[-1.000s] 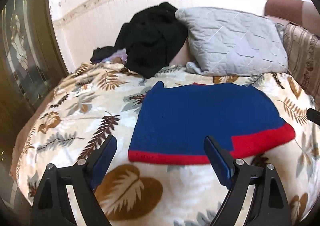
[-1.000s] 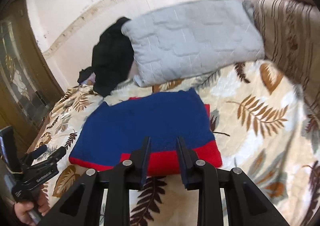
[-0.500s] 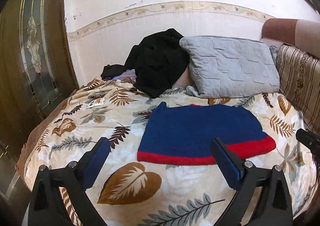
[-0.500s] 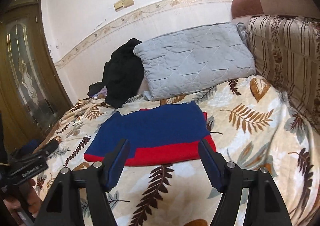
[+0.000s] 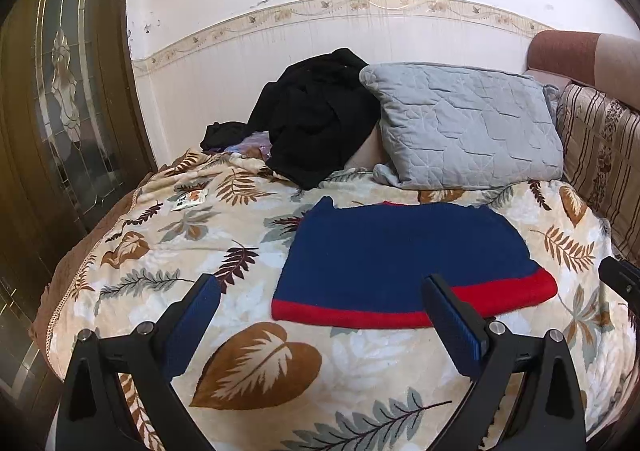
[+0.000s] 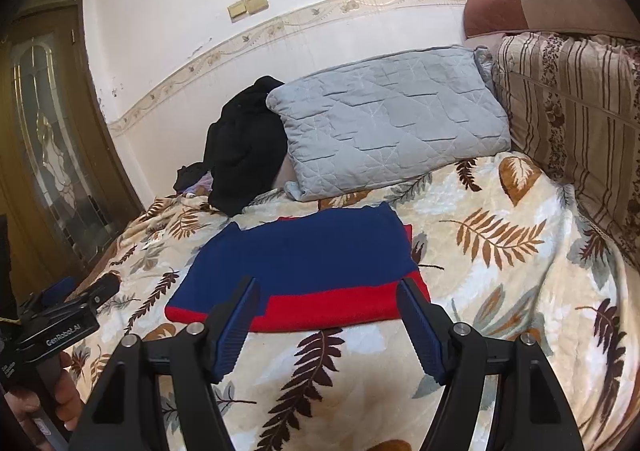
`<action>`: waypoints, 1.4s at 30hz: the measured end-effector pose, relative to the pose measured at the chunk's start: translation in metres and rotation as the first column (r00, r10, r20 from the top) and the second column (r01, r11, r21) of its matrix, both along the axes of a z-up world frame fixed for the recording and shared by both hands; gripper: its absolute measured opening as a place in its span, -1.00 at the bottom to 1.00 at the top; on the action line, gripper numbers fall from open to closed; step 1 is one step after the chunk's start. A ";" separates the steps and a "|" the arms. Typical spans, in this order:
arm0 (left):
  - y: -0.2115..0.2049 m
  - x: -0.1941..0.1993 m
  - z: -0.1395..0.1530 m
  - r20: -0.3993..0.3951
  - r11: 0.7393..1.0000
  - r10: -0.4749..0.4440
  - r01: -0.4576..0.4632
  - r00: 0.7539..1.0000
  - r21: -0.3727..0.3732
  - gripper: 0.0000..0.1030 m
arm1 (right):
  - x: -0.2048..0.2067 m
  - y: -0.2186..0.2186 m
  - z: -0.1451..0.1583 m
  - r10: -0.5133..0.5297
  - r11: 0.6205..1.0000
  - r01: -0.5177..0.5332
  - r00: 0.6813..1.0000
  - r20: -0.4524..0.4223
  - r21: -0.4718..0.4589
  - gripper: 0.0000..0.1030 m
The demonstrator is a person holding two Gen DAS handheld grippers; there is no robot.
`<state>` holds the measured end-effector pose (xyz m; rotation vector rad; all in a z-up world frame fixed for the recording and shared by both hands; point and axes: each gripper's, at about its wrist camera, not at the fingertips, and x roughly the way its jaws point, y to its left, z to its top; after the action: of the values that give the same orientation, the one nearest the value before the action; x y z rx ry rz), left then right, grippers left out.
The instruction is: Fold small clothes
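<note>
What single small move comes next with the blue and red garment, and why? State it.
Probably bring both grippers down to the red hem and fold it toward the pillow. The garment lies flat but wide, and the left gripper and right gripper are open and empty.

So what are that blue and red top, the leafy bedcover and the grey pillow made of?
Blue and red top: looks like a thick knit, wool or acrylic; matte, soft rounded edges.
Leafy bedcover: seems a plush fleece blanket; faint sheen, fuzzy printed surface.
Grey pillow: quilted woven fabric, probably cotton or polyester; stitched lines puff it into panels.
</note>
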<state>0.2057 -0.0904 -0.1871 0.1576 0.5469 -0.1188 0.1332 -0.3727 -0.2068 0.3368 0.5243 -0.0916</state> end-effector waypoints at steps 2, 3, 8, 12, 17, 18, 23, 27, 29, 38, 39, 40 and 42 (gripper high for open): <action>-0.001 0.000 -0.001 0.001 1.000 -0.002 0.002 1.000 0.001 0.95 | 0.001 0.001 0.000 0.000 1.000 0.000 1.000 0.000 -0.001 0.45; -0.001 0.000 -0.001 0.001 1.000 -0.004 0.004 1.000 0.002 0.95 | 0.001 0.001 0.000 -0.001 1.000 0.001 1.000 -0.001 0.002 0.45; -0.002 0.002 -0.002 -0.003 1.000 -0.008 0.008 1.000 0.002 0.95 | 0.002 0.002 0.000 0.001 1.000 -0.001 1.000 0.000 0.006 0.45; -0.003 0.002 -0.004 -0.002 1.000 -0.008 0.008 1.000 0.003 0.95 | 0.002 0.006 0.000 0.007 1.000 -0.007 1.000 0.002 -0.005 0.45; -0.003 0.002 -0.005 -0.006 1.000 -0.010 0.010 1.000 0.011 0.95 | 0.004 0.008 -0.002 0.012 1.000 -0.012 1.000 -0.005 -0.008 0.45; -0.003 0.003 -0.006 -0.005 1.000 -0.008 0.008 1.000 0.015 0.95 | 0.004 0.008 -0.003 0.014 1.000 -0.014 1.000 -0.006 -0.007 0.45; 0.000 0.012 -0.018 -0.035 1.000 -0.008 0.009 0.999 0.023 0.95 | 0.009 0.010 -0.008 0.023 1.000 -0.024 0.999 -0.027 -0.011 0.45; 0.006 0.028 -0.037 -0.094 1.000 -0.005 0.008 0.996 0.027 0.95 | 0.015 0.006 -0.019 0.020 1.000 -0.020 0.998 -0.065 0.009 0.45; 0.010 0.042 -0.049 -0.144 0.999 0.010 -0.004 0.989 0.043 0.95 | 0.022 -0.002 -0.031 0.033 0.998 -0.026 0.994 -0.108 0.059 0.45; 0.046 0.140 -0.097 -0.329 0.994 0.087 -0.060 0.940 0.091 0.95 | 0.082 -0.044 -0.076 0.078 0.984 -0.031 0.959 -0.272 0.176 -0.29; 0.050 0.151 -0.107 -0.349 0.992 0.109 -0.078 0.931 0.102 0.95 | 0.089 -0.048 -0.081 0.072 0.983 -0.019 0.954 -0.291 0.182 -0.29; 0.054 0.158 -0.116 -0.367 0.991 0.116 -0.084 0.923 0.102 0.95 | 0.099 -0.054 -0.087 0.055 0.982 0.005 0.948 -0.314 0.188 -0.30; 0.059 0.169 -0.133 -0.423 0.993 0.114 -0.085 0.899 0.085 0.95 | 0.112 -0.064 -0.095 0.046 0.977 0.026 0.945 -0.325 0.212 -0.30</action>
<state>0.3746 -0.0312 -0.3203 0.1669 0.9986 -0.0342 0.2456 -0.4365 -0.3014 0.5343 0.8710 -0.0821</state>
